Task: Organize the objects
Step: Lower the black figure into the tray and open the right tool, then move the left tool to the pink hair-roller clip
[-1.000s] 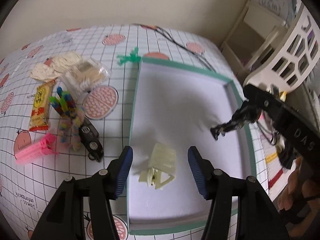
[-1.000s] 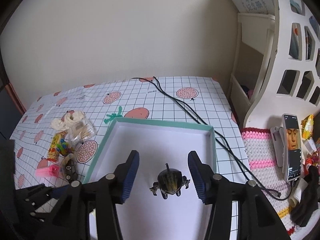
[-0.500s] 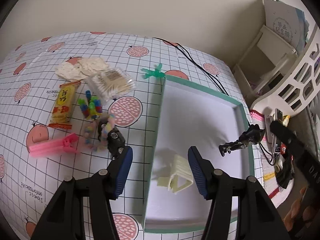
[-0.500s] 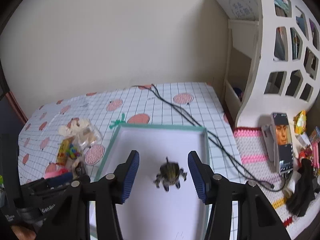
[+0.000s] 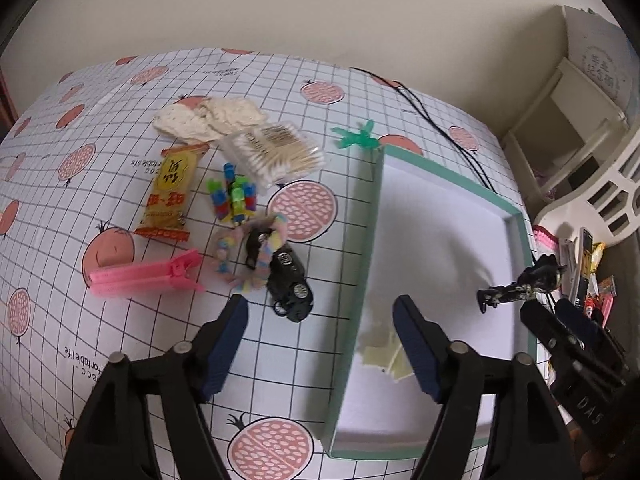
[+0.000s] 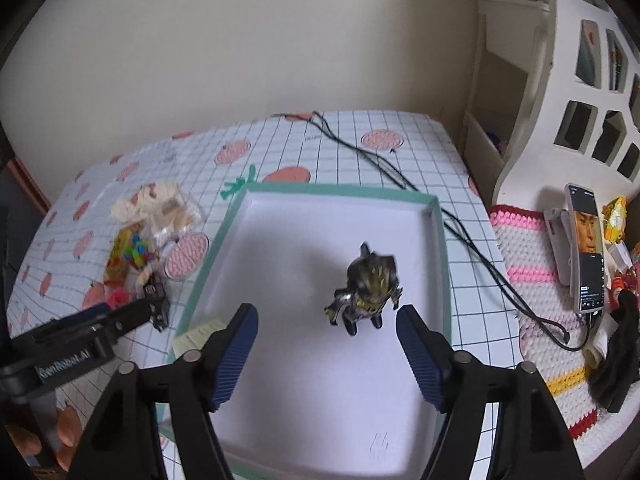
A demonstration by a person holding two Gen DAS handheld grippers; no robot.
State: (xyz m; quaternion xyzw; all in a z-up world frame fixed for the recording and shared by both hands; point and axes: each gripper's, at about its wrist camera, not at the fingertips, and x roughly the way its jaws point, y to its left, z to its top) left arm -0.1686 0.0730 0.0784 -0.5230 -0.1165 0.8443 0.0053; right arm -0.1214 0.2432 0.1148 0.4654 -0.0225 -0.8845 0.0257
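My left gripper hangs over the left rim of the green-edged white tray, its jaws opening with nothing between the pads. A pale yellow clip lies in the tray, just under the right finger. My right gripper is over the tray, jaws opening too. The dark toy figure sits just beyond its fingertips, free of both pads. In the left wrist view that toy figure is by the tray's right wall. A black toy car, pastel hair tie and pink clip lie left of the tray.
Further left on the checked cloth are coloured blocks, a yellow snack packet, a cotton swab pack, cotton pads and a green toy. A black cable runs past the tray. A phone stands on a crochet mat beside a white shelf.
Both grippers' jaws have widened. The left gripper slid left from above the pale clip to the tray's left rim. The right gripper let go of the toy figure, which now sits right of centre.
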